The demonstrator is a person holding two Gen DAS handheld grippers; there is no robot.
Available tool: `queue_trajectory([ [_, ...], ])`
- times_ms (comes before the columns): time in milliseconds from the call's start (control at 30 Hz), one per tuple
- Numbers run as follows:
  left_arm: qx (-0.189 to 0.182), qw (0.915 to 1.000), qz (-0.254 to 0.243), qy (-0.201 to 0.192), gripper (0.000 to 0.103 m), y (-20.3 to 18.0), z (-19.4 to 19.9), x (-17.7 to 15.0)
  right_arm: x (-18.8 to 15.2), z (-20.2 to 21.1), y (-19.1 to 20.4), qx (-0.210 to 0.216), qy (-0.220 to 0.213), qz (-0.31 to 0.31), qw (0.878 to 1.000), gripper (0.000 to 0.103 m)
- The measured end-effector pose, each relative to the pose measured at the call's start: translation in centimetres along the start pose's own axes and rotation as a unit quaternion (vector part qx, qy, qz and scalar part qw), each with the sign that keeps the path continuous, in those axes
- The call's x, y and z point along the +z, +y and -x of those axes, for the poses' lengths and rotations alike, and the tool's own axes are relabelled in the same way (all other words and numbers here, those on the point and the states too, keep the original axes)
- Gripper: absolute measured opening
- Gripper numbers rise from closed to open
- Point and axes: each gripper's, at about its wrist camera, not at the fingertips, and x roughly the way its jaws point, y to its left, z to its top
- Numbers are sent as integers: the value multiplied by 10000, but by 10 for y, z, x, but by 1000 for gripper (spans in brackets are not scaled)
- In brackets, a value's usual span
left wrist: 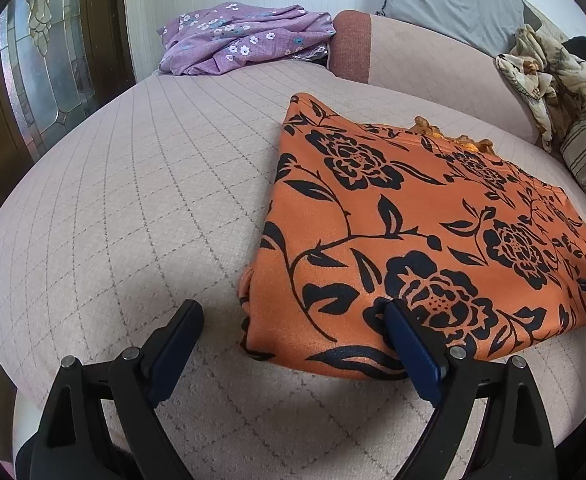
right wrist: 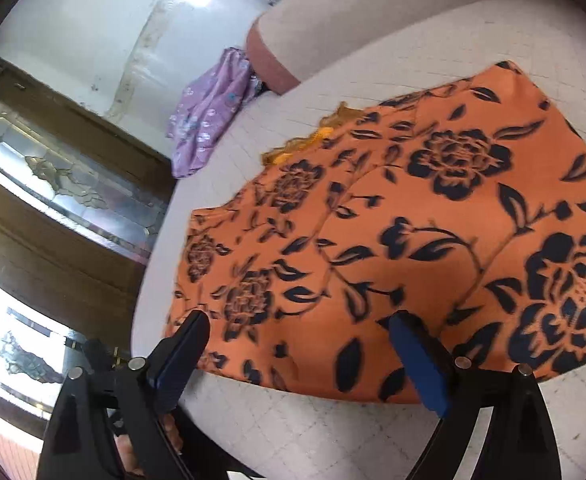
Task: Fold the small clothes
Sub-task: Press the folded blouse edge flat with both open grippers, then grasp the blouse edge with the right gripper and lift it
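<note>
Cloth (left wrist: 413,216) is soft and floppy (light too); my left tongs (left wrist: 293,320) and right tongs (right wrist: 297,332) gape, so I'd pinch corners.

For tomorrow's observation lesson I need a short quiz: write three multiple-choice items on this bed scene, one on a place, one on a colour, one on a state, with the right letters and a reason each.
1. Where does the purple cloth lie?
A. on the far side of the bed
B. on top of the orange cloth
C. between the fingers of a hand-held gripper

2. What colour is the flower print on the orange cloth?
A. white
B. green
C. dark, near black

3. How is the left hand-held gripper?
A. shut on the orange cloth
B. open, gripping nothing
C. shut on the purple cloth

Key: 1 A, it is bunched at the far edge of the bed, apart from the orange cloth. 2 C, dark blooms and leaves cover the orange. 3 B, its fingers stand wide apart over the orange cloth's near corner.
</note>
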Motion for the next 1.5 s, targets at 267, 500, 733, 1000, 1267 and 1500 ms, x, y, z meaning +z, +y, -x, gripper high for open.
queue_trajectory([
  [267,6,10000,-14,-3,93,0,0,0,5,15,4,26,-185,81,9998,93],
  [500,23,10000,-25,-6,93,1,0,1,3,12,-15,-20,-145,-337,9993,93],
  [733,10,10000,-21,-2,93,-1,0,1,3,7,-26,-57,-141,-390,9991,93],
  [1000,40,10000,2,-8,93,-2,0,1,-2,27,-20,-169,-225,-254,9993,93],
  [1267,50,10000,28,-23,93,0,2,-2,1,37,-19,29,-418,-212,9989,93],
  [1500,17,9999,100,-47,93,2,5,0,3,35,-35,-59,-409,-538,9977,93],
])
